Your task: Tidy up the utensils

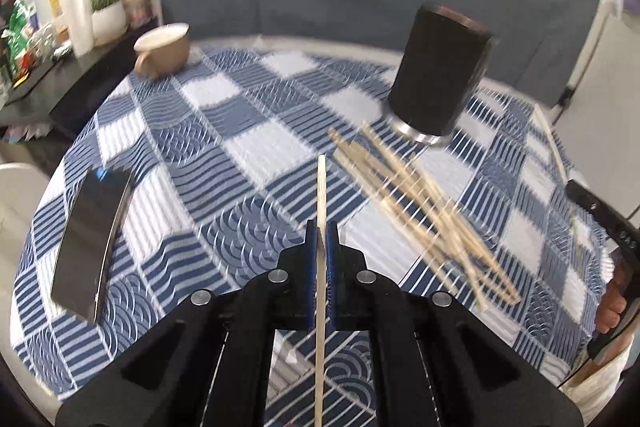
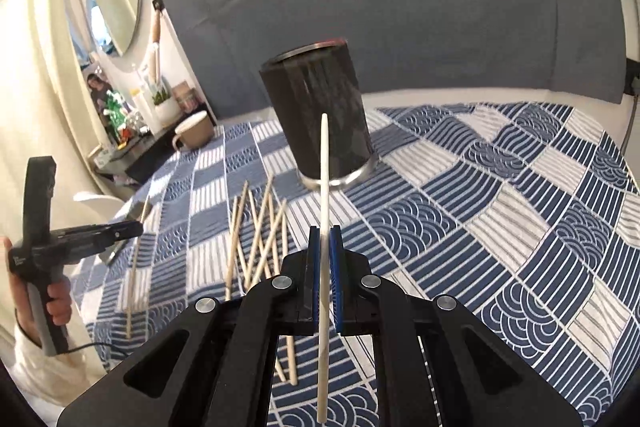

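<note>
My left gripper (image 1: pixel 321 233) is shut on a wooden chopstick (image 1: pixel 321 195) that points forward over the checked tablecloth. My right gripper (image 2: pixel 325 237) is shut on a pale chopstick (image 2: pixel 325 163) whose tip points at the dark cylindrical holder (image 2: pixel 320 115). The holder also shows in the left wrist view (image 1: pixel 436 67), ahead and to the right. Several loose wooden chopsticks (image 1: pixel 420 211) lie crossed on the cloth between the grippers and the holder; they also show in the right wrist view (image 2: pixel 260 227). The left gripper shows in the right wrist view (image 2: pixel 134 227) at the left.
A tan mug (image 1: pixel 164 49) stands at the far left of the table. A dark phone-like slab (image 1: pixel 90 239) lies at the left. A side shelf with bottles and a plant (image 1: pixel 80 23) is beyond the table's left edge. A grey padded wall (image 2: pixel 400 7) is behind.
</note>
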`<state>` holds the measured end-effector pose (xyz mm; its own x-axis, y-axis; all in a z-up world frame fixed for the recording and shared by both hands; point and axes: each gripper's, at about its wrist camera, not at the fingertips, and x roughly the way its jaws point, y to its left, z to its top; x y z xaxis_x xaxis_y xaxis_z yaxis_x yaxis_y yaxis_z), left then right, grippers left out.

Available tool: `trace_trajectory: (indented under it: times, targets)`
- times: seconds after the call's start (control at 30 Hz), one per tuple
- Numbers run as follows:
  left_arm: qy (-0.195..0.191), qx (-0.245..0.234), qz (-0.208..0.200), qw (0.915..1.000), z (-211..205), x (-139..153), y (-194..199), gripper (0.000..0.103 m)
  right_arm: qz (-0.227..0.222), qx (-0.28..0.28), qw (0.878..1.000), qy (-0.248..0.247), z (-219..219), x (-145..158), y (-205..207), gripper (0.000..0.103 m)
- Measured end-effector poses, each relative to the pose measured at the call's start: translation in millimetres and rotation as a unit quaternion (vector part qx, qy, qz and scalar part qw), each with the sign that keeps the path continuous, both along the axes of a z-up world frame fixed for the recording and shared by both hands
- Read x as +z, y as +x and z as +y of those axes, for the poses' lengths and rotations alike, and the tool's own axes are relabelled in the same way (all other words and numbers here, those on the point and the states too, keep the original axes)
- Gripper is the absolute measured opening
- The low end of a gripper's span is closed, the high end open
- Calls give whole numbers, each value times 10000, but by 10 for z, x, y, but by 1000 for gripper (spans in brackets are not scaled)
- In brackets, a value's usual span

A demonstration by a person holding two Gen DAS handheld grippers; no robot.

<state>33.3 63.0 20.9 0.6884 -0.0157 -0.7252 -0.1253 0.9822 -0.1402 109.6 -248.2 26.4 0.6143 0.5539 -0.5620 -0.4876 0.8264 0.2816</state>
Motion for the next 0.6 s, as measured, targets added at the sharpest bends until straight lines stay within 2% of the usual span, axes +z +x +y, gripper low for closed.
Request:
trace_trajectory:
  times: [0.27,0.6]
  targets:
    - [6,-461,-946,9944,-1,519,107,5,-394,-174,9991,-21,43,413,-31,5]
    - [53,-949,-1506,9840,-17,1134,458,5,-615,-282,9976,137,232,869,294,5]
